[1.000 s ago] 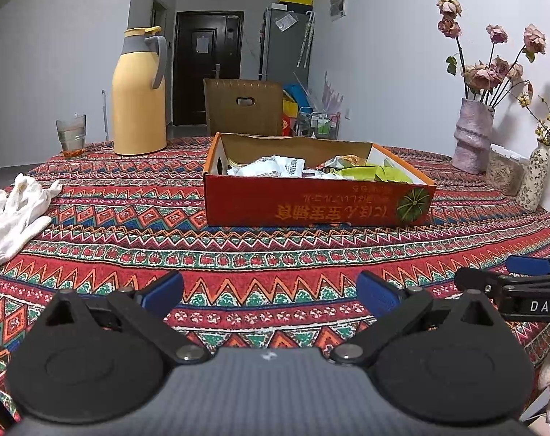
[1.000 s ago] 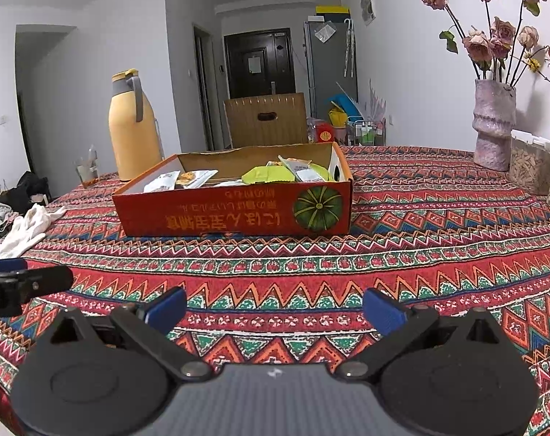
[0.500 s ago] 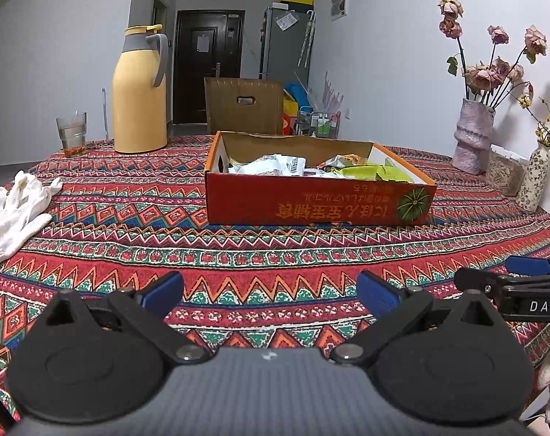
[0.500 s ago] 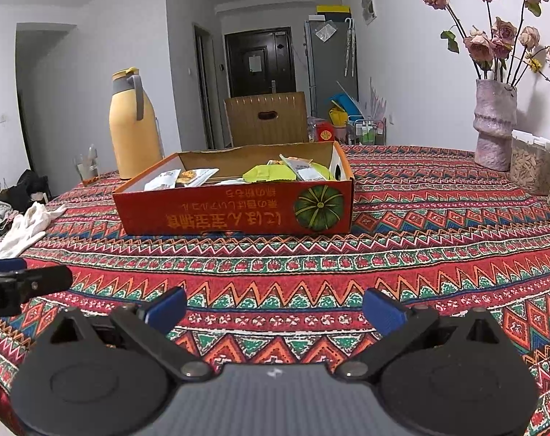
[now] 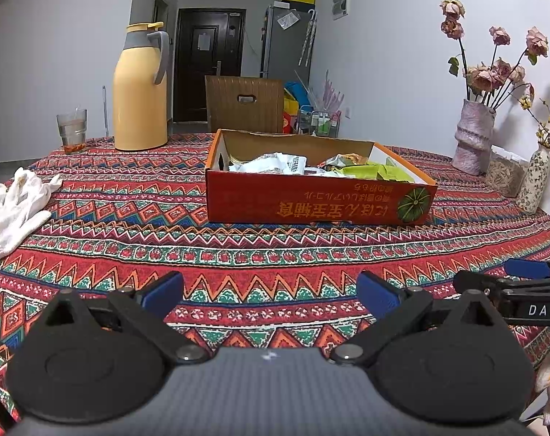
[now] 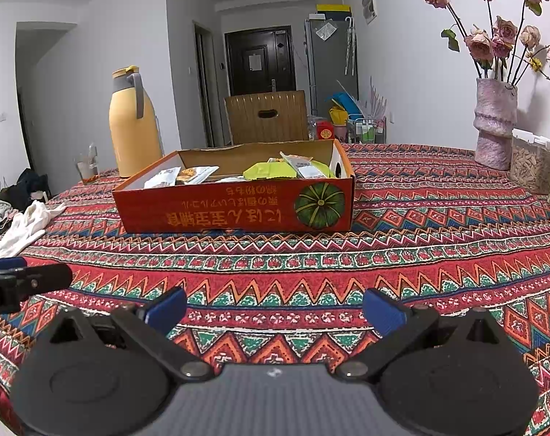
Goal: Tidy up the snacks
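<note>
A red cardboard box (image 5: pixel 311 203) (image 6: pixel 235 210) with a green pumpkin print sits mid-table. It holds several snack packets: white ones (image 5: pixel 275 163) (image 6: pixel 166 177) and green ones (image 5: pixel 376 172) (image 6: pixel 271 171). My left gripper (image 5: pixel 269 292) is open and empty, low over the patterned cloth well in front of the box. My right gripper (image 6: pixel 275 309) is also open and empty, beside the left one at the near edge. Each gripper's tip shows at the side of the other's view.
A yellow thermos (image 5: pixel 140 91) and a glass (image 5: pixel 71 130) stand at the back left. White gloves (image 5: pixel 17 203) lie at the left edge. A pink vase of dried roses (image 5: pixel 474 134), a seed jar (image 5: pixel 503 174) and a small floral vase (image 5: pixel 532 181) stand at the right.
The left view shifted slightly; both grippers stay open and almost still.
</note>
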The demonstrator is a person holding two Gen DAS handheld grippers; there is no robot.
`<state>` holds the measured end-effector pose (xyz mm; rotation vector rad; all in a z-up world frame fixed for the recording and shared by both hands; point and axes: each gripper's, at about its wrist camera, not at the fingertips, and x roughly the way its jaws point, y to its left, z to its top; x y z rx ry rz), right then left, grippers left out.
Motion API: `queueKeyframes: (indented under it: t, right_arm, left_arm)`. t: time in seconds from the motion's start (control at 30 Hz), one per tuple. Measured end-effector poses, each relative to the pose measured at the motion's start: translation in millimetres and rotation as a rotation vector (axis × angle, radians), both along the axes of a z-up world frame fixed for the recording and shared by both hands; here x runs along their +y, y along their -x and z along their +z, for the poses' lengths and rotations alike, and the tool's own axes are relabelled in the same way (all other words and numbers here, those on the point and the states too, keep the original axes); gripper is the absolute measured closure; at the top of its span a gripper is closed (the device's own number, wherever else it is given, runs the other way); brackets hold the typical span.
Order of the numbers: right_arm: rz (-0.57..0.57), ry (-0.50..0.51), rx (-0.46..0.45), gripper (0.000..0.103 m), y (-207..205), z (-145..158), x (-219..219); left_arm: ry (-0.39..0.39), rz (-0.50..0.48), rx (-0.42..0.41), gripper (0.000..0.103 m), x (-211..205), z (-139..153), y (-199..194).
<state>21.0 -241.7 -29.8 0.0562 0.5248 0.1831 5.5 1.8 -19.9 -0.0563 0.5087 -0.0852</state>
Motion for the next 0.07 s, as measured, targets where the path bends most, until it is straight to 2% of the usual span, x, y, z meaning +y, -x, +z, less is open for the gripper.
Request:
queueKeyframes:
  t: [0.07]
  right_arm:
    - [0.000,0.000,0.000,0.000,0.0,0.0,0.1]
  left_arm:
    - [-0.001,-0.001,0.000,0.000,-0.6,0.1,-0.1]
